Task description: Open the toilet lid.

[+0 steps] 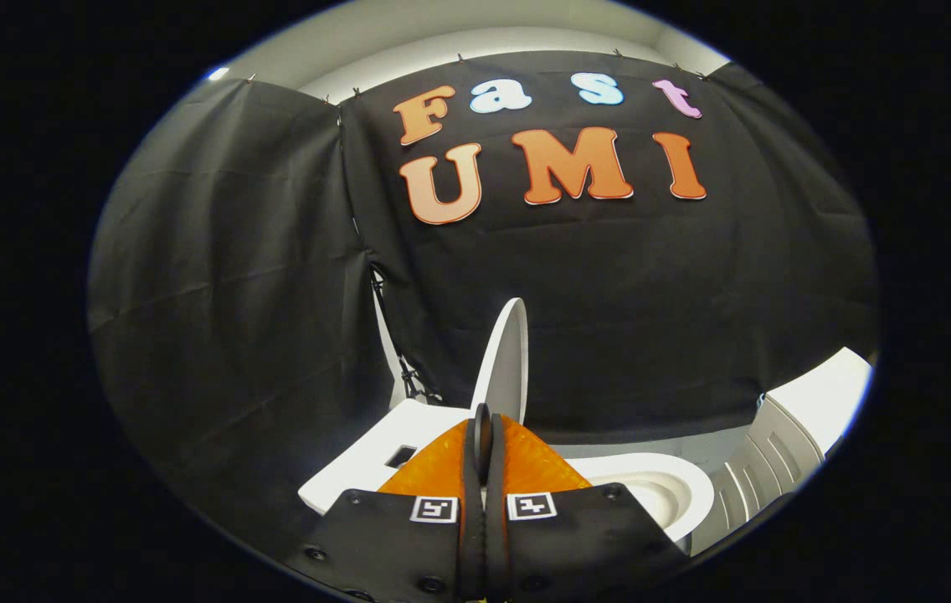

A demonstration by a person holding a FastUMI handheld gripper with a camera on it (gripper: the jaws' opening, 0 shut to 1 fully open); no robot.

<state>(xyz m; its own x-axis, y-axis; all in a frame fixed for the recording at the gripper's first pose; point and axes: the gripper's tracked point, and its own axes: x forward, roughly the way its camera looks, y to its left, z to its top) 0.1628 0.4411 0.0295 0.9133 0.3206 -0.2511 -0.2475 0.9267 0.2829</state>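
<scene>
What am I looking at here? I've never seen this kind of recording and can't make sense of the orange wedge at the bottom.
The camera rides on a hand-held gripping tool and looks forward along its two orange fingers. They are pressed together with nothing between them. Just beyond their tips stands a white toilet lid, raised upright, seen edge-on. Beside the fingers is the open toilet bowl, and a ribbed white object sits past it. Black cloth forms the booth's wall behind.

Orange, black-padded hand-held gripper
</scene>
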